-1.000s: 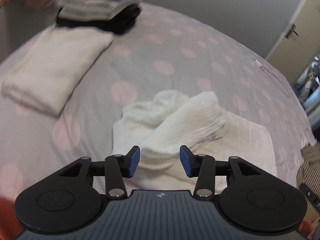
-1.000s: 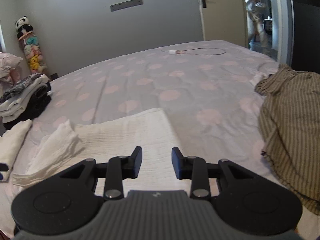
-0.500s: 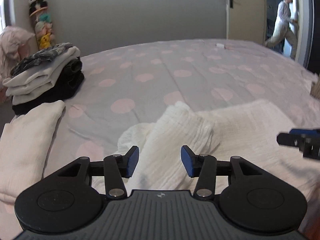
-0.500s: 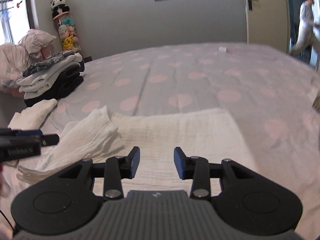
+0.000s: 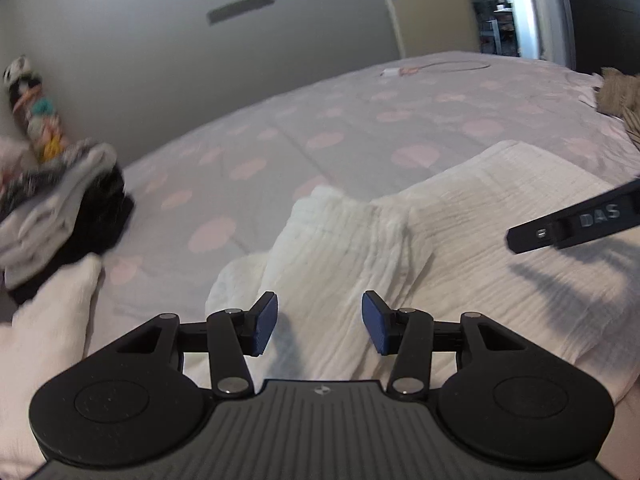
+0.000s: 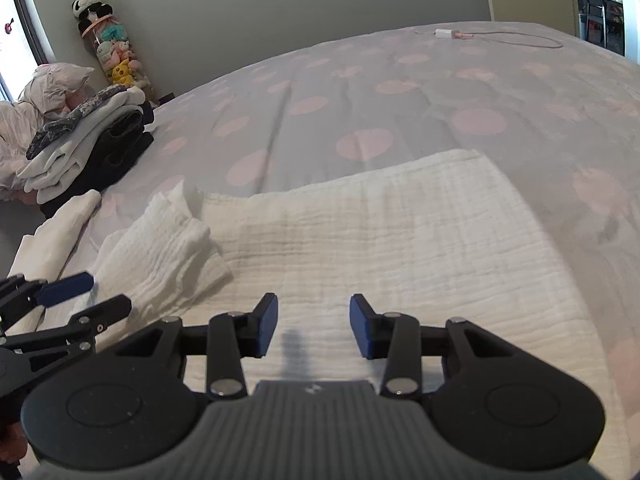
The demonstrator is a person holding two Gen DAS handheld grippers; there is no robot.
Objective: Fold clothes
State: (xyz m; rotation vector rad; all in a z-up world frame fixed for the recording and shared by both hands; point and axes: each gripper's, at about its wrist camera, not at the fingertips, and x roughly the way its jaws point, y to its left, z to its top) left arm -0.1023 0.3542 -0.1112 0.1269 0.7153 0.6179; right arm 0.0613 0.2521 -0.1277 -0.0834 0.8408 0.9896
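A spotted bed cover (image 6: 400,92) carries a white ribbed muslin cloth (image 6: 400,232), spread flat near the front, its left end bunched into a rumpled fold (image 6: 160,248). A folded clothes stack (image 6: 88,140) sits far left. Both the left gripper (image 5: 319,328) and right gripper (image 6: 312,330) hover over the cloth, jaws wide and empty. Since half a second ago, the left view has swung, seemingly rightward.

Bedspread (image 6: 400,92) beyond lies open (folded stack (image 6: 88,136) crowds far left)
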